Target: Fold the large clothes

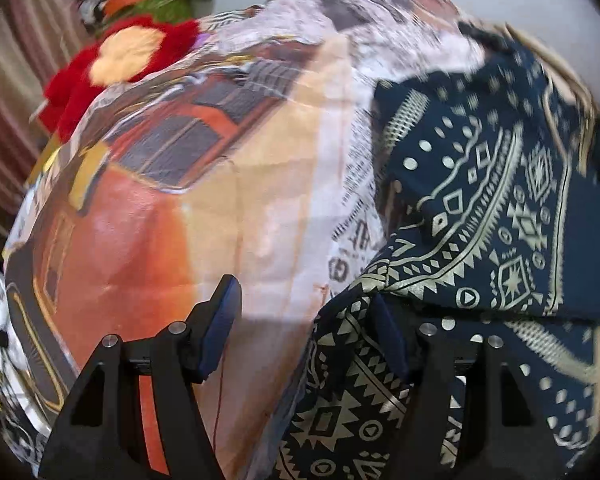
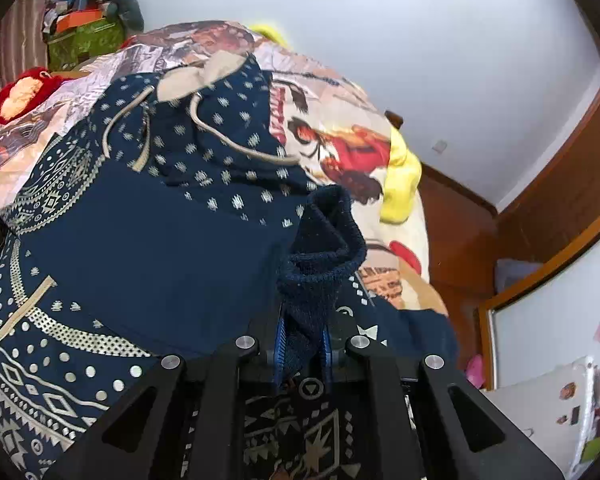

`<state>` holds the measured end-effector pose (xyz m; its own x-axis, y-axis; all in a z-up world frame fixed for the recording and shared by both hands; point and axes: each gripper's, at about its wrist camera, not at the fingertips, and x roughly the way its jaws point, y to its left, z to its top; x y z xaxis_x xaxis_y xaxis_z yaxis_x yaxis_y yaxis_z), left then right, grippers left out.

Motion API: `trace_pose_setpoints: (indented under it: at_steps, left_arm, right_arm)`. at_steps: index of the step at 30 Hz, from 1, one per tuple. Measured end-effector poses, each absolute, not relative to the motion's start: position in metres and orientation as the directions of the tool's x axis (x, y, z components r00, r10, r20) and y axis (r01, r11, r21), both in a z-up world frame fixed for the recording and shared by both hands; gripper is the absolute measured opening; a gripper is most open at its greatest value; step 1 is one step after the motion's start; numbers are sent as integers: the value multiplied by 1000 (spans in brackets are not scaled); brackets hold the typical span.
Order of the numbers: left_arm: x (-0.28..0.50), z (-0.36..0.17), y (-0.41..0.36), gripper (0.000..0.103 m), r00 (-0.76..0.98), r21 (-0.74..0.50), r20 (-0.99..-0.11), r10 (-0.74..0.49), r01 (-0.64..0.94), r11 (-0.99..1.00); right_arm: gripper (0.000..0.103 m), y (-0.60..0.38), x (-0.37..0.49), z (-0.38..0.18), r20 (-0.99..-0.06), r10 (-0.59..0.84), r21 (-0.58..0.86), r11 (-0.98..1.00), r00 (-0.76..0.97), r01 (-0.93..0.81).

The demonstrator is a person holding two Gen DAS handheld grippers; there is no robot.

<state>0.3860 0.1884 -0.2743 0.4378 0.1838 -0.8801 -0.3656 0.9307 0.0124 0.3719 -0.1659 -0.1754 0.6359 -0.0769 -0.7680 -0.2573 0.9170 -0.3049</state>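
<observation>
Hoodie (image 2: pixel 148 240), navy with pale geometric print, lies spread on the bed (image 1: pixel 220 184) ahead of both tongs. The right tongs (image 2: pixel 303 346) are pressed together on a ribbed cuff (image 2: pixel 324 252), which stands up folded just above the blue pads. The left tongs (image 1: pixel 308 332) stand spread; one finger is over the printed bedcover, and the other is at the edge of the hoodie cloth, which is blurred there. A red plush toy (image 1: pixel 112 68) lies far ahead to the left.
</observation>
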Motion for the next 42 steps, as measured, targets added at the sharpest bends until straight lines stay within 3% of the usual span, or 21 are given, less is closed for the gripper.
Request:
trace_pose_setpoints:
  at_steps: [4,6,8,10,15,18,21,27,31,35,42]
  left_arm:
    - [388,-266,183,68,424,122,-866,265,-334,934]
    - [391,-270,185,68,396,164,-868,301,-343,925]
    - [392,-275,191,67,375,189,-868,327,-360,914]
    - [387,-274,187,67,373,218,-858,353,-358,908]
    - [372,-261,155,67,399,321,-834,382,-212,923]
    - [359,-234,144,67,455,282,-829,326,-164,945]
    - [349,-203,131,68,518,234,-813,266,-127,964]
    - [368,-158,95,81,616,158,-769,172,-77,984]
    - [399,-166,69,82,592,53,-802,84,-69,996]
    - [427,-191,47,82,519,-84,-853,-45,-52,995]
    - [453,-231,20,82,415,-158,-902,-117,-64,985]
  right_arm:
    - [10,-164,365,-155,-728,-72,-307,924,682,-230]
    - [21,-164,364,-147,-708,-89,-326,921,700,-213]
    - [65,-167,365,-143,-660,-175,-413,897,731,-158]
    - [74,-172,362,-141,-580,-236,-490,866,779,-102]
    - [77,-200,349,-133,-599,-207,-467,875,773,-128]
    - [82,-219,338,-129,-605,-197,-439,891,771,-116]
    - [86,-251,329,-123,-645,-150,-323,942,749,-90]
    - [93,-339,326,-137,-776,22,54,998,630,32]
    - [93,-388,332,-181,-849,169,291,940,501,176]
    - [93,-419,335,-228,-845,314,462,836,432,296]
    - [93,-425,354,-265,-816,404,543,781,414,308]
